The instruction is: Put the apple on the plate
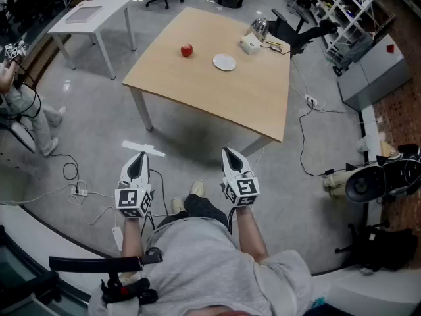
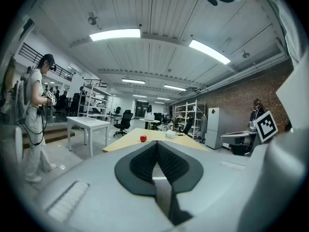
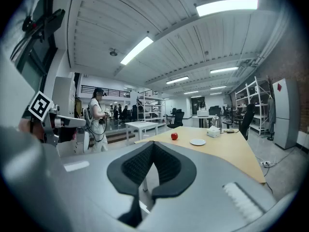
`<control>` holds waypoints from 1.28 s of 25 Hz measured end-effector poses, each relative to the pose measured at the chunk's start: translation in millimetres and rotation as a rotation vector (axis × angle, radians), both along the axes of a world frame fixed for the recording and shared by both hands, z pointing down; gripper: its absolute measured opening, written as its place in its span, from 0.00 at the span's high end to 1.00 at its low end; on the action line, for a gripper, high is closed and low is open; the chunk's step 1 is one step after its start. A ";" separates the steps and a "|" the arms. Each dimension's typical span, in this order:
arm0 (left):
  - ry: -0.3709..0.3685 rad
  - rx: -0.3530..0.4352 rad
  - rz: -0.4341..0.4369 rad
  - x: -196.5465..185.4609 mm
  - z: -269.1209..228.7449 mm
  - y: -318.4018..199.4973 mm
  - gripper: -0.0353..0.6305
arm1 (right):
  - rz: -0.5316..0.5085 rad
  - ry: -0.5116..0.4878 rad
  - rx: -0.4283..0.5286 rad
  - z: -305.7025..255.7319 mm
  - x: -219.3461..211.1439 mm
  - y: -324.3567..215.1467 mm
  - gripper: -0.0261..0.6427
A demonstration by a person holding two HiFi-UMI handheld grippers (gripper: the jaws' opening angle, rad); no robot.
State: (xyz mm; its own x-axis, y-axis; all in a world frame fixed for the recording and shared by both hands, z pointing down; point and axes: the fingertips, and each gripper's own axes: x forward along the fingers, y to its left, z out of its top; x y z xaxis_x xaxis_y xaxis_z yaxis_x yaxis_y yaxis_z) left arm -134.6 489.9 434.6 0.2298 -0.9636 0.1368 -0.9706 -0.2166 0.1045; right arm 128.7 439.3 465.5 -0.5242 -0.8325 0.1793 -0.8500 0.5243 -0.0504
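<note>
Standing back from a wooden table (image 1: 223, 101), the person holds both grippers out in front at about the same height, pointing slightly downward over the grey floor (image 1: 85, 130). The left gripper (image 1: 139, 155) has its jaws pressed together, the ribbed black pads meeting at the tips, with nothing between them. The right gripper (image 1: 227, 151) is the same: jaws fully closed and empty.

The apple (image 1: 187, 51) sits on the table well ahead of both grippers, out of reach of either. It lies almost straight ahead of the left gripper and ahead and a little to the left of the right one. The plate (image 1: 224, 62) rests on the same table, to the right of the apple and apart from it, roughly straight ahead of the right gripper. It is bare.

Farther beyond the plate, near the table's far edge, stands a tissue box (image 1: 250, 43). A white table (image 1: 92, 13) stands beyond and to the left of the left gripper, and another person (image 2: 35, 120) stands off to that same side.
</note>
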 end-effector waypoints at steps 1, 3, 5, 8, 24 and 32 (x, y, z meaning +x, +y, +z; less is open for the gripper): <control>0.000 0.000 0.000 -0.6 -0.1 0.0 0.92 | 0.000 -0.001 0.000 0.2 -0.6 -0.1 0.95; -0.001 0.000 -0.001 -1.5 -0.1 0.1 0.92 | 0.000 -0.002 0.001 0.4 -1.4 -0.1 0.95; -0.003 0.000 0.000 -1.5 -0.8 -0.2 0.92 | 0.003 -0.002 0.002 0.0 -0.6 -0.2 0.95; -0.004 0.006 0.001 -0.8 -4.4 -1.9 0.92 | 0.008 -0.005 0.002 -1.7 1.3 -0.9 0.95; -0.013 -0.006 -0.001 -6.3 2.4 -40.7 0.92 | 0.001 -0.041 0.008 -0.9 -7.2 -40.2 0.95; -0.023 -0.008 -0.007 -3.3 1.1 -94.6 0.92 | -0.008 -0.053 0.005 -0.8 -6.3 -97.5 0.95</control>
